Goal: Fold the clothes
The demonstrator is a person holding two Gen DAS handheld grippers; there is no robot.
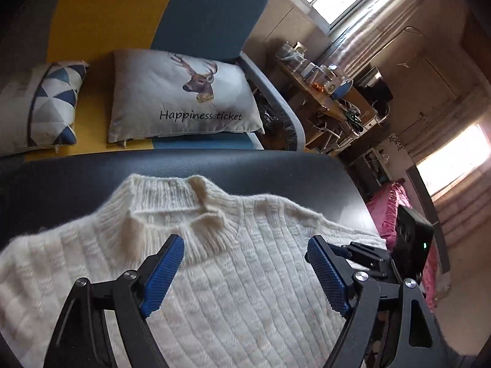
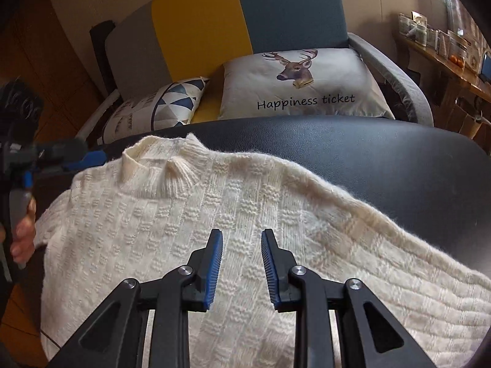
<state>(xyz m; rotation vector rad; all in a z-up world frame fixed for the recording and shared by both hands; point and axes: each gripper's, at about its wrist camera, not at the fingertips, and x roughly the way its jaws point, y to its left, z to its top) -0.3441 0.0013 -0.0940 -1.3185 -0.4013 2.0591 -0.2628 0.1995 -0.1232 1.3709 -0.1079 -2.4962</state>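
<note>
A: Where's the sweater [image 2: 233, 214]?

B: Spread face up on the dark desk [image 2: 383, 159], collar [image 2: 159, 165] toward the upper left of the right-wrist frame, one sleeve running to the lower right. Body looks flat, no fold line that I can see; lower hem is out of frame.

A: Jaws?

B: Left gripper [image 1: 245, 253] spread wide over the chest, just below the collar, nothing between the jaws. Right gripper [image 2: 241, 247] parted by a narrower gap, also holding nothing, poised over mid-body.

A: Step in hand?

B: My reading: laid out for a fold, both tools above the cloth and gripping none. Could equally be a smoothing pass.

A: Next move calls for?

B: Likely a pinch at a shoulder or sleeve edge. Knit is fluffy and thick; jaws need a deep bite, or it slips.
</note>
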